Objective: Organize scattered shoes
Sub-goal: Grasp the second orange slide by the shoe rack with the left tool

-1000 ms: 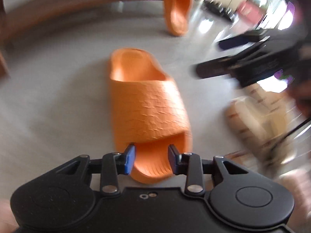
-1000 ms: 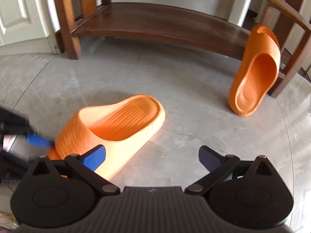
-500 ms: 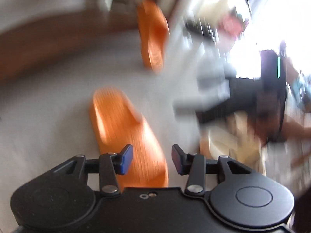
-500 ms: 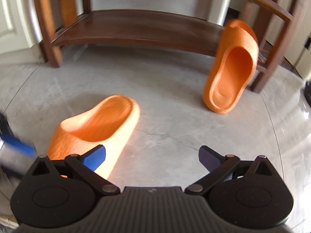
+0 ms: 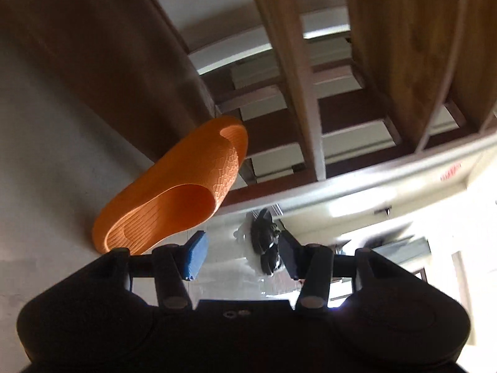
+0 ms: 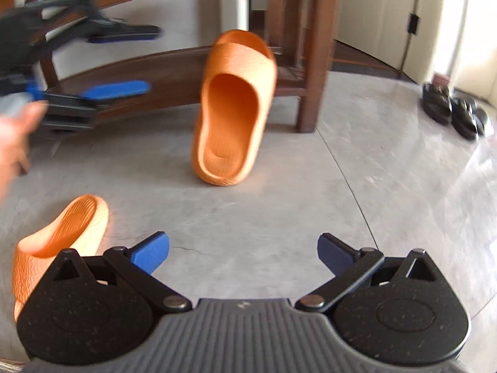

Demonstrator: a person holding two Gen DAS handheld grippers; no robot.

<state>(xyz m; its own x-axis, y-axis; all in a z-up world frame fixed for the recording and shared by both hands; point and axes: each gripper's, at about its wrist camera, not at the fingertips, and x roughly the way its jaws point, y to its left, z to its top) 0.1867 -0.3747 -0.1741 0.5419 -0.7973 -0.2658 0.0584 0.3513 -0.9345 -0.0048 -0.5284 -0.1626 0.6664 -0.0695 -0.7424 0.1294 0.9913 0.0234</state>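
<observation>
One orange slide leans upright, toe up, against the low shelf of a wooden rack; it also shows in the rolled left wrist view. A second orange slide lies flat on the floor at lower left. My right gripper is open and empty above the floor, between the two slides. My left gripper is open and empty, raised left of the leaning slide, and appears blurred in the right wrist view.
The floor is grey concrete. A pair of black sandals sits at the far right near a white door. The rack's wooden leg stands just right of the leaning slide.
My left gripper has lifted away from the flat slide and swung up toward the leaning slide, rolling as it went. My right gripper has moved right and closer to the leaning slide.
</observation>
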